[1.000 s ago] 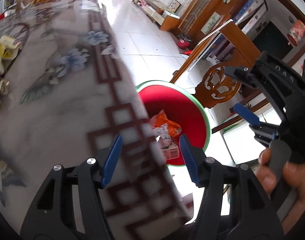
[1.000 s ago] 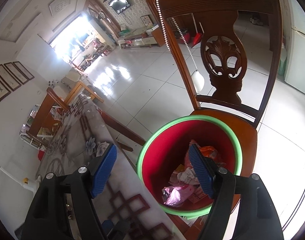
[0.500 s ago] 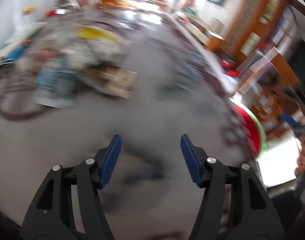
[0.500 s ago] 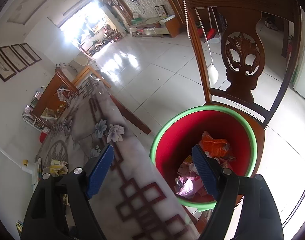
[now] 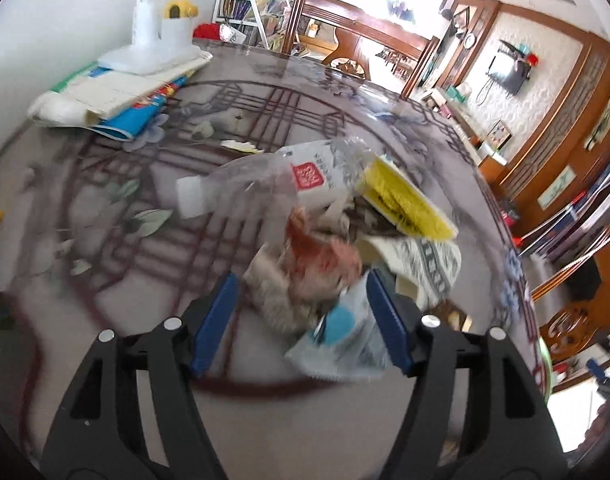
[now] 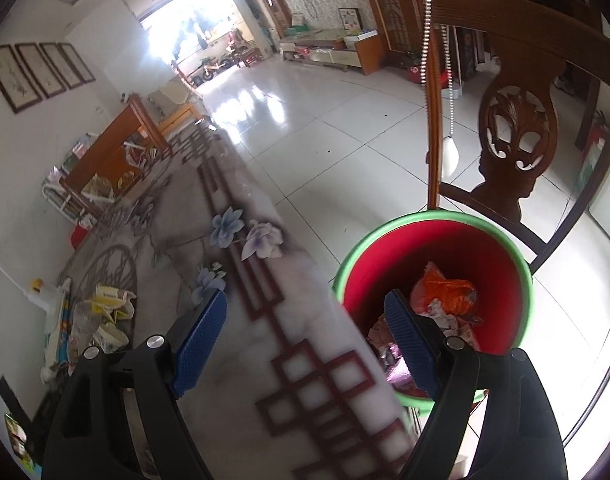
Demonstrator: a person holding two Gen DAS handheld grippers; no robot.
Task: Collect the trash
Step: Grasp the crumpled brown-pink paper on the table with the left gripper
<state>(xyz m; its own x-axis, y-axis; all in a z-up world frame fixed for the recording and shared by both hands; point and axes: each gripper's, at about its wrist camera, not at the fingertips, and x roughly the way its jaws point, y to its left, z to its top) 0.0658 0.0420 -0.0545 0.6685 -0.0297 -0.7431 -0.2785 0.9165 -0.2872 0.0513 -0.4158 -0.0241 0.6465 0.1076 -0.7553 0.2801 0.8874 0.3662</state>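
Observation:
A pile of trash lies on the patterned table (image 5: 105, 288): a clear bottle (image 5: 241, 184) with a white cap, a yellow wrapper (image 5: 405, 200), printed paper (image 5: 425, 260), a crumpled reddish wrapper (image 5: 317, 260) and a white-and-blue packet (image 5: 341, 340). My left gripper (image 5: 301, 284) hovers at the pile, jaws opening. The reddish wrapper and the packet sit between its blue pads, unpressed. My right gripper (image 6: 305, 300) is open and empty above the table edge. Beside it is the red bin (image 6: 425, 216) with a green rim, holding an orange bag (image 6: 445, 288) and scraps.
A white lamp (image 5: 145, 20) stands on stacked books and papers (image 5: 117, 88) at the table's far left by the wall. The bin sits on a carved wooden chair (image 6: 513, 128). Shiny tiled floor (image 6: 325, 128) runs along the table's edge. The trash pile (image 6: 105, 308) appears far left in the right wrist view.
My left gripper swung from the bin and table edge over to the trash pile, and its jaws spread slightly. My right gripper slid left from over the bin to the table edge, jaws wider.

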